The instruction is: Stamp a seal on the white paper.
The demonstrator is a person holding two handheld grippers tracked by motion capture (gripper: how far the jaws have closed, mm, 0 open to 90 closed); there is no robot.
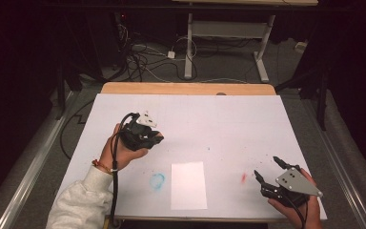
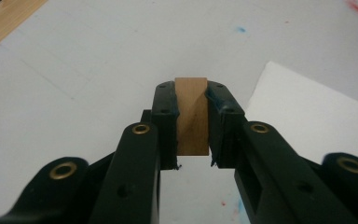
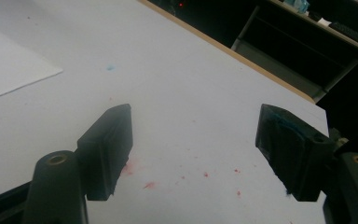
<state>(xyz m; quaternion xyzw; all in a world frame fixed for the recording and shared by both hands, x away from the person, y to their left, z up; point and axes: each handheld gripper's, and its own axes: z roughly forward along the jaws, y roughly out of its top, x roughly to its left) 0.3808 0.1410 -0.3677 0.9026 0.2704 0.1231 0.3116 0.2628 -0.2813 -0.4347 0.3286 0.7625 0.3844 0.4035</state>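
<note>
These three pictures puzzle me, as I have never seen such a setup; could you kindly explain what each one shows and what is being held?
A person sits at a table covered in white, holding a two-jawed tool in each hand. The high view looks down from above. The left hand-held gripper is lifted above the surface; the right hand-held gripper sits near the table's front corner. The other two pictures come from cameras riding on those tools, looking along their black jaws. The left gripper view shows the jaws shut on a small wooden block. The right gripper view shows jaws wide apart, holding nothing. On the surface lie a white sheet of paper, a blue smudge and a red smudge.
</note>
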